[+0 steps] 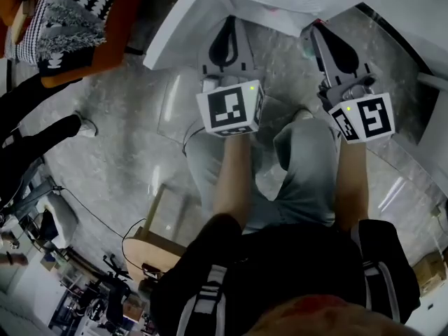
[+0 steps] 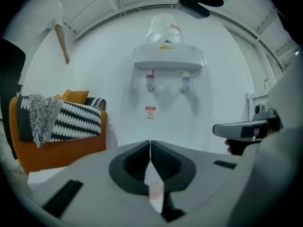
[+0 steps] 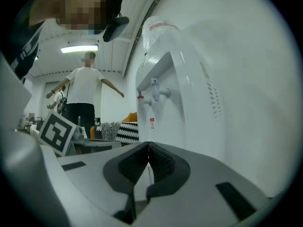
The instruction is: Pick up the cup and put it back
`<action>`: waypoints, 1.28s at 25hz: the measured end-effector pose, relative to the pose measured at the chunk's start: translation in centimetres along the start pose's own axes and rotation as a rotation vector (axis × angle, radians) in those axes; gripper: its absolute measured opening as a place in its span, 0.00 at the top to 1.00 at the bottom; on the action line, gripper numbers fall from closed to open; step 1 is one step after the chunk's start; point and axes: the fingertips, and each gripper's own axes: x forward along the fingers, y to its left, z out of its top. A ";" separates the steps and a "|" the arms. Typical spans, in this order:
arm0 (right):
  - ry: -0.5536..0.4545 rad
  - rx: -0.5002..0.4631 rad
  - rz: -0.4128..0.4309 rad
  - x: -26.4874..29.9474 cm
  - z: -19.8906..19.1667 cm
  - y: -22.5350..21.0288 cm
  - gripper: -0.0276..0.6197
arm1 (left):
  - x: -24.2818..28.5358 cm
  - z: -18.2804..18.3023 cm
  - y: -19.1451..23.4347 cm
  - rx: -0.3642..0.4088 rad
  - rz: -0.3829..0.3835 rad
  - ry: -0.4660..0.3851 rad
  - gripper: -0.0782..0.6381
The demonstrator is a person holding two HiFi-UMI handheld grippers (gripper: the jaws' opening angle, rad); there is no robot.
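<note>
No cup shows in any view. A white water dispenser (image 2: 165, 60) with a bottle on top stands straight ahead, its red and blue taps (image 2: 150, 82) above both grippers. In the right gripper view the dispenser (image 3: 189, 89) fills the right side. My left gripper (image 2: 150, 145) is shut with nothing between its jaws. My right gripper (image 3: 148, 148) is shut and empty too. In the head view the left gripper (image 1: 229, 26) and the right gripper (image 1: 318, 33) sit side by side, low in front of the dispenser's white top (image 1: 203, 5).
An orange armchair (image 2: 61, 145) with a black-and-white cushion (image 2: 75, 119) stands left of the dispenser. A person (image 3: 84, 91) stands farther back on the left. A wooden stool (image 1: 159, 240) and cables lie on the floor behind me.
</note>
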 end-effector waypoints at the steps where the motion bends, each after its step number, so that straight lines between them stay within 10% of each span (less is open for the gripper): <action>1: -0.020 0.018 0.009 0.4 -0.9 -0.2 0.94 | 0.9 -1.3 0.0 -0.006 0.002 -0.006 0.87; 10: -0.056 0.153 -0.003 2.3 -9.4 -1.2 0.94 | 4.9 -10.5 -0.1 -0.085 -0.007 -0.011 0.87; 14: -0.082 0.051 0.155 3.2 -10.4 0.6 0.94 | 6.7 -13.1 0.2 -0.140 0.001 0.019 0.87; 25: 0.002 -0.153 0.058 5.9 -16.0 1.5 0.94 | 6.2 -19.1 1.0 -0.184 -0.037 -0.005 0.87; 32: 0.006 -0.113 0.076 6.9 -17.9 2.0 0.94 | 5.9 -20.0 0.8 -0.171 -0.053 0.023 0.87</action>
